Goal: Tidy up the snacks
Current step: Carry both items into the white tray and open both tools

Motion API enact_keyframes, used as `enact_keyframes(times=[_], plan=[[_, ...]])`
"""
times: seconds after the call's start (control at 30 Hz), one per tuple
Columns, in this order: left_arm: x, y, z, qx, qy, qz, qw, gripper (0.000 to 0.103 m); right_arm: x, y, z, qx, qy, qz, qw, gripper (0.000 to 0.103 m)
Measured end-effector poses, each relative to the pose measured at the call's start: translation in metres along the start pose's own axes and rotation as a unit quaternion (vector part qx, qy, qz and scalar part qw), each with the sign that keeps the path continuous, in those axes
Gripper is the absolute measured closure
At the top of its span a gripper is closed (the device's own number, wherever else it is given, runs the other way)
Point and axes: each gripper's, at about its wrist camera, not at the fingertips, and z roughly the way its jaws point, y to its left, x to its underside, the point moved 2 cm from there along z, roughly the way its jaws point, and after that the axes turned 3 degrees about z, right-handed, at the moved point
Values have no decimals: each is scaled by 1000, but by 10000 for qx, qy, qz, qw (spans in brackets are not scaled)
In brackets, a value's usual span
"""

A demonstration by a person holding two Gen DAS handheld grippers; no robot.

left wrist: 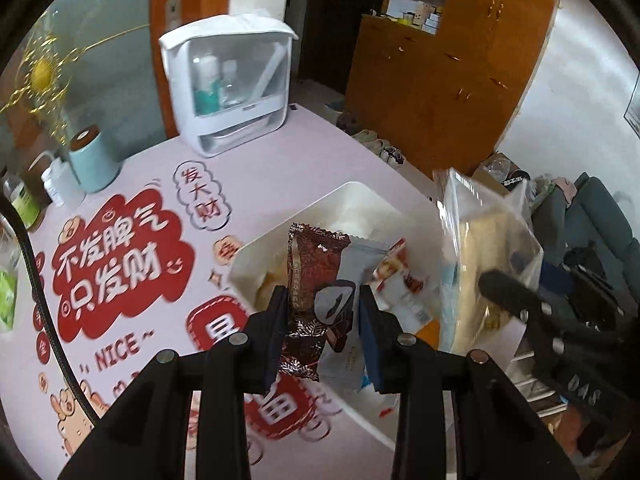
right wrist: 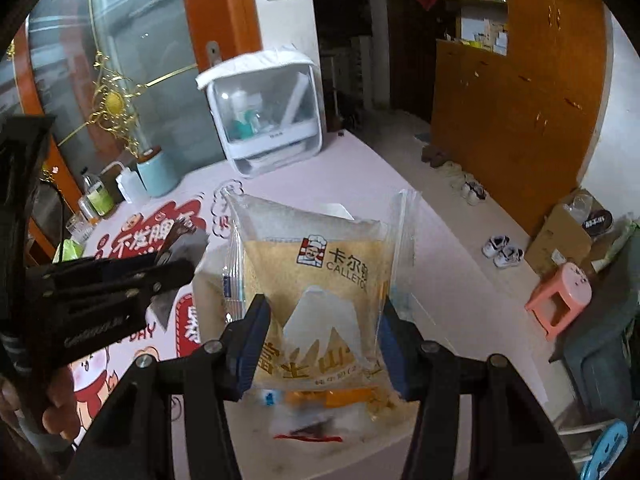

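Shiny brown foil with a snowflake pattern is what the left gripper (left wrist: 322, 312) is clamped on, a small snack packet (left wrist: 316, 280) pinched between its 2 blue pads and hanging just above a white bin (left wrist: 352, 196). The bin sits on a pink table (left wrist: 256, 160) covered in red cartoon stickers with Chinese text, and there are already a few packets lying in it, one with red and white print (left wrist: 400, 276); the rest are too blurry to make out.

The right gripper (right wrist: 324, 328) is gripping a clear bread bag (right wrist: 316, 280) from both sides. It has a chef logo, "CALLETO..." lettering and a white mountain picture, with yellowish bread inside. The bag is lifted above the table, over the near end of the bin. In the left wrist view it shows up at the right edge of the bin, with that gripper's black finger against it.

Further back on the table there's a white cosmetics case (left wrist: 228, 80) with a see-through front and bottles inside, plus a pale blue cylinder (left wrist: 94, 160) with a wooden-looking top. Off the table edge: an orange wooden cabinet (right wrist: 520, 100), shoes on the floor and a pink stool (right wrist: 560, 300).
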Motion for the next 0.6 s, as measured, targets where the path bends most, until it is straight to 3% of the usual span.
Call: enact_keyframes(times=[0.27, 0.5, 0.57, 0.6], plan=[[-12, -26, 47, -126, 256, -55, 9996, 71, 14, -10, 24, -14, 387, -83, 9992, 48], [-13, -31, 69, -359, 428, -24, 9984, 68, 24, -1, 49, -396, 921, -173, 9948, 43], [-13, -30, 74, -481, 461, 4, 9978, 58, 27, 0, 56, -384, 1046, -183, 9936, 37], [-13, -30, 74, -541, 480, 3, 9974, 42, 29, 0, 59, -416, 1069, -182, 9932, 33]])
